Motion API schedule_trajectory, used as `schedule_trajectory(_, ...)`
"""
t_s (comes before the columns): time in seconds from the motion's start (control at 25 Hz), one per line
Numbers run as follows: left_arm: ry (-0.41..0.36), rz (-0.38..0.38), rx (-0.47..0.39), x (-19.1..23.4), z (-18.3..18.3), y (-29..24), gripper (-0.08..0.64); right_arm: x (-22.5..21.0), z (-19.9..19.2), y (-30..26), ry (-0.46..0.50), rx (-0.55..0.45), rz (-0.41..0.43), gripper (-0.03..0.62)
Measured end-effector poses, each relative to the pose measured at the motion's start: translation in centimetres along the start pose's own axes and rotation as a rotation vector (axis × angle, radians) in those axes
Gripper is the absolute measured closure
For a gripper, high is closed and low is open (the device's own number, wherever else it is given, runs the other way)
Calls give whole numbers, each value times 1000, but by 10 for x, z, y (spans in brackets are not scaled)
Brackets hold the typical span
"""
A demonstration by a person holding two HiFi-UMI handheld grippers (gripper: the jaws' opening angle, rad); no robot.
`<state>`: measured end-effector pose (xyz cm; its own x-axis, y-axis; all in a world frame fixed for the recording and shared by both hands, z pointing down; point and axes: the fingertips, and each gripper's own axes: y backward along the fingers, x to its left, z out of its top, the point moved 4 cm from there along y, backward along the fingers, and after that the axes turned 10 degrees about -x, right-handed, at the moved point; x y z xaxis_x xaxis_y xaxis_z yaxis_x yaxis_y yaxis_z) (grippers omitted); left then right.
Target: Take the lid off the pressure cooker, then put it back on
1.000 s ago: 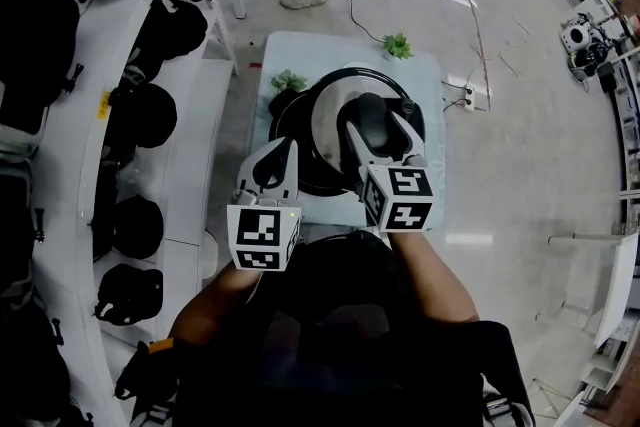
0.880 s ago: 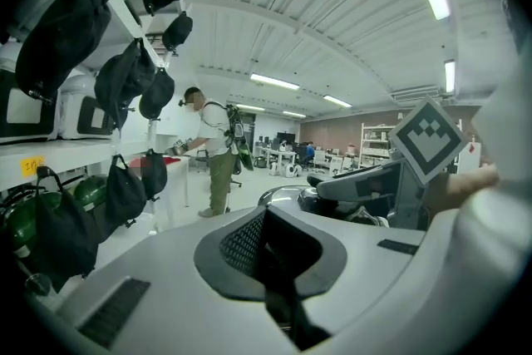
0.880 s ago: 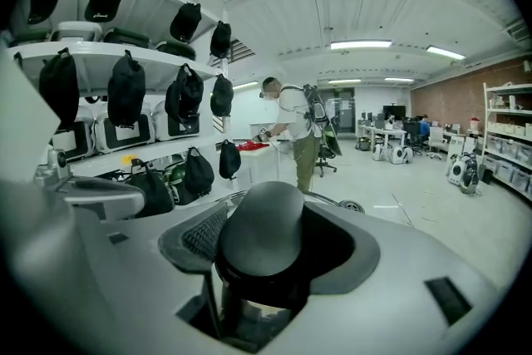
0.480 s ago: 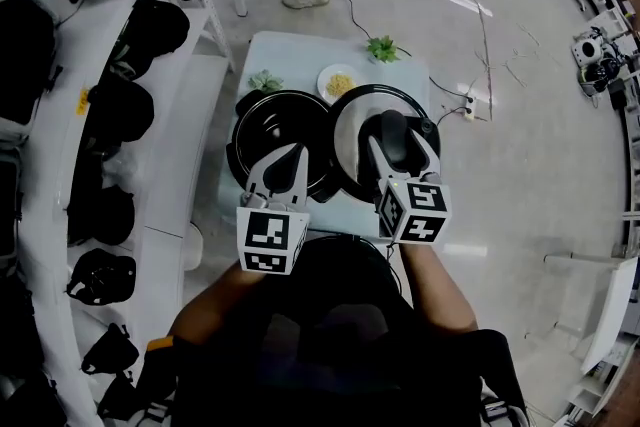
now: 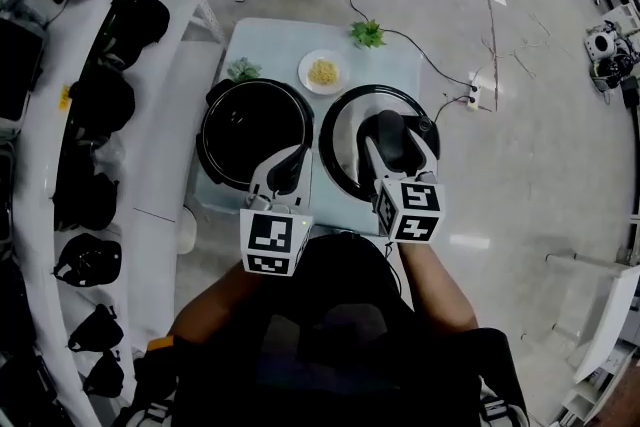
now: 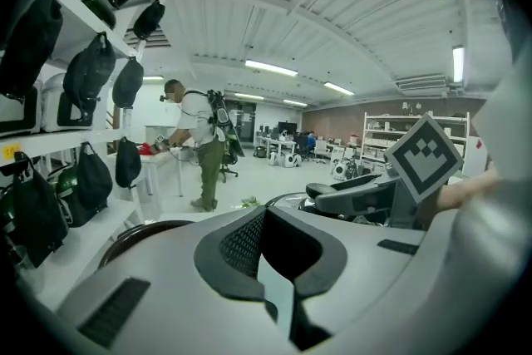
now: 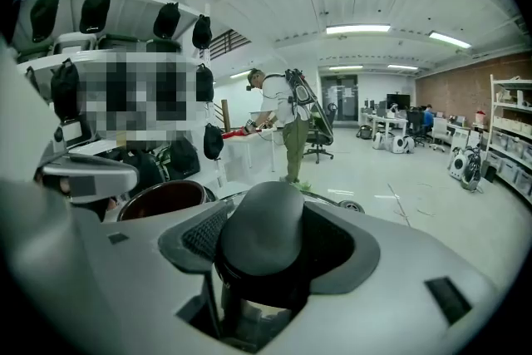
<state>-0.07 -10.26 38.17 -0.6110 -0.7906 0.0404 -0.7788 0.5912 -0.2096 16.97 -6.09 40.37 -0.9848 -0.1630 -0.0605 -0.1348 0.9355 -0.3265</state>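
The right gripper [image 5: 395, 137] has its fingers closed around the black rounded knob [image 7: 262, 241] of the round silver, black-rimmed pressure cooker lid [image 5: 345, 153]. The lid is off and sits at 3 o'clock of the open black pressure cooker pot [image 5: 206, 137], just beside it on the pale blue tabletop [image 5: 270, 40]; whether it rests there or hangs above cannot be told. The left gripper [image 5: 290, 157] hovers at the pot's 5 o'clock rim, fingers closed tip to tip on nothing. A small white plate of yellow food [image 5: 322, 72] lies at 12 o'clock of the gap between pot and lid.
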Motion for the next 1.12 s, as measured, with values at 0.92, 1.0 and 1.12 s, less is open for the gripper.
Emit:
schedule_trajectory(0.92, 58, 116, 159, -52, -64, -10, 552, -15, -86, -33, 58, 143, 190, 287)
schedule_trajectory(1.0, 49, 118, 174, -55, -68, -11, 552, -15, -93, -35, 61, 155, 204, 287)
schedule_trajectory(1.12, 34, 131, 206, -57, -76, -10, 552, -16, -103, -40, 65, 174, 221, 287)
